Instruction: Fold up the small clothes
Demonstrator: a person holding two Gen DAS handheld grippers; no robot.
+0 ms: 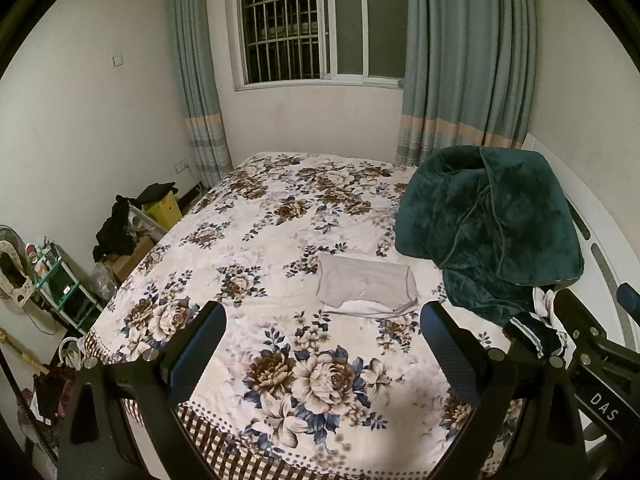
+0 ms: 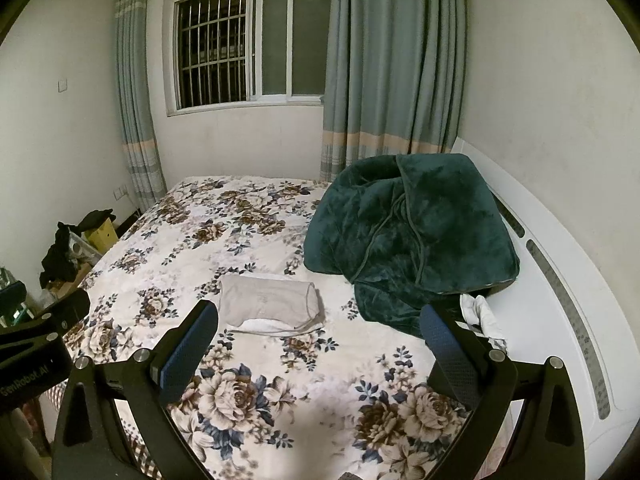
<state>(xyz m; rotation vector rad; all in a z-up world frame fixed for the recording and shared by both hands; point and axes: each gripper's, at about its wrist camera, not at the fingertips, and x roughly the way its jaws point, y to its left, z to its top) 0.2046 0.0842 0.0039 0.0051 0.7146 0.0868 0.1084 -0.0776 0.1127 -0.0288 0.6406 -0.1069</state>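
Observation:
A small pale grey garment (image 1: 366,290) lies folded on the floral bedspread (image 1: 280,240), past my fingers; it also shows in the right wrist view (image 2: 272,306). A small heap of white and dark clothes (image 1: 540,320) lies at the right by the green blanket, also seen in the right wrist view (image 2: 482,316). My left gripper (image 1: 322,332) is open and empty above the near part of the bed. My right gripper (image 2: 320,332) is open and empty, to the right of the left one, which shows in its view (image 2: 40,344).
A dark green plush blanket (image 2: 408,232) is bunched at the right against the white headboard (image 2: 560,280). Boxes and dark clothes (image 1: 132,220) and a small green rack (image 1: 60,280) stand on the floor left of the bed. Window and curtains behind.

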